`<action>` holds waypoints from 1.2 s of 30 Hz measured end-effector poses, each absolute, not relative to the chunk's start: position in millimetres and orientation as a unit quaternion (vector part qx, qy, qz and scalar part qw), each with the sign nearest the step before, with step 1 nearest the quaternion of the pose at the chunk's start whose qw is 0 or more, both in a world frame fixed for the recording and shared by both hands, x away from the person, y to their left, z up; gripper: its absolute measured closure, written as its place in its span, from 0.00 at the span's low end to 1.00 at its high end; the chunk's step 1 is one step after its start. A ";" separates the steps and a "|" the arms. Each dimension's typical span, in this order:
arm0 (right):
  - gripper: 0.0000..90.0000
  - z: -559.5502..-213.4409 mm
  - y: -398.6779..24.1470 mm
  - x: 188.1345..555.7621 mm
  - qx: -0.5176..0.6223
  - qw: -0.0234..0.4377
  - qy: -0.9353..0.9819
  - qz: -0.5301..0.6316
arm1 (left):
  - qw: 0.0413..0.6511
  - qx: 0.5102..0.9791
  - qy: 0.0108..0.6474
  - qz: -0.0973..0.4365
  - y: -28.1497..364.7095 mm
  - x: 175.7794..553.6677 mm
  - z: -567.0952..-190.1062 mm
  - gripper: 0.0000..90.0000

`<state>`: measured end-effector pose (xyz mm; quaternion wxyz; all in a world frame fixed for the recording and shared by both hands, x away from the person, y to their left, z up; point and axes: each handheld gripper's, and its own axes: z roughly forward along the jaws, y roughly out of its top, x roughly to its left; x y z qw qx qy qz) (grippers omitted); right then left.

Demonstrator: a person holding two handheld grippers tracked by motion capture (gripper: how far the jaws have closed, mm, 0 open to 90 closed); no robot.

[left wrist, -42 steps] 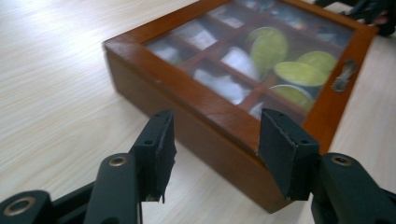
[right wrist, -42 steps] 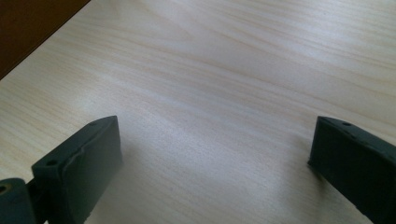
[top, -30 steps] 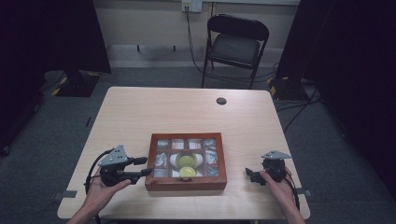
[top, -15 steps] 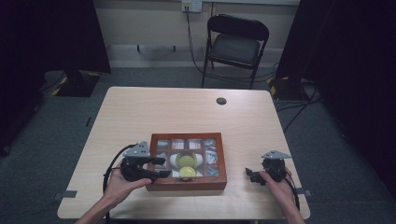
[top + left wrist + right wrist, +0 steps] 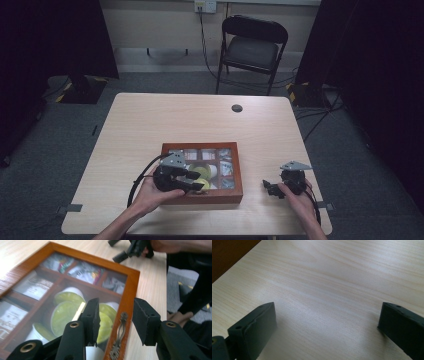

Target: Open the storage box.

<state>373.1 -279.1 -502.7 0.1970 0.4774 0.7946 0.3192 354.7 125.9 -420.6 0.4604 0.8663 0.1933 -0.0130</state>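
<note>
A wooden box (image 5: 202,146) with a glass lid lies at the near middle of the table; inside are tea packets and green-topped cups (image 5: 65,312). My left gripper (image 5: 197,181) hovers over the box's front left part. In the left gripper view its jaws (image 5: 115,308) straddle the lid's front rail and its brass handle (image 5: 120,327). They have just been closing and stand open, with neither pad touching the rail. My right gripper (image 5: 267,188) rests open on the bare table right of the box, with nothing between its jaws (image 5: 328,315).
A small black disc (image 5: 237,108) sits on the far side of the table (image 5: 150,120). A folding chair (image 5: 252,45) stands behind it. The box's dark corner (image 5: 227,252) shows beside the right gripper. The left gripper's cable (image 5: 137,182) loops on the table.
The left gripper has moved rightward from beside the box's left side to over its front edge. The right gripper has stayed still.
</note>
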 end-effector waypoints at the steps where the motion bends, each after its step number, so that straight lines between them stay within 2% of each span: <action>1: 0.01 -502.7 -279.1 373.0 0.477 0.197 0.795 0.319 | 0.461 0.866 0.193 -0.022 126.4 354.4 -422.8 0.64; 3: 0.01 -502.7 -279.1 373.1 0.477 0.197 0.795 0.319 | 0.449 0.873 0.191 -0.023 125.0 353.3 -427.4 0.65; 8: 0.01 -502.7 -279.1 373.1 0.477 0.197 0.795 0.319 | 0.439 0.882 0.171 -0.025 120.9 351.0 -433.2 0.78; 13: 0.01 -502.7 -279.2 373.1 0.477 0.197 0.795 0.319 | 0.423 0.892 0.157 -0.021 116.2 349.7 -435.7 0.84; 20: 0.01 -502.7 -279.1 373.0 0.477 0.197 0.795 0.319 | 0.422 0.893 0.157 -0.019 115.1 348.7 -439.1 0.84; 24: 0.01 -502.7 -279.2 373.0 0.477 0.197 0.795 0.319 | 0.413 0.899 0.147 -0.003 114.6 348.0 -439.1 0.89; 28: 0.01 -502.8 -279.2 373.1 0.477 0.197 0.795 0.319 | 0.412 0.900 0.143 -0.001 114.2 347.8 -439.1 0.90; 36: 0.01 -502.7 -279.1 373.0 0.477 0.197 0.795 0.319 | 0.409 0.900 0.148 -0.013 113.5 350.4 -438.0 0.91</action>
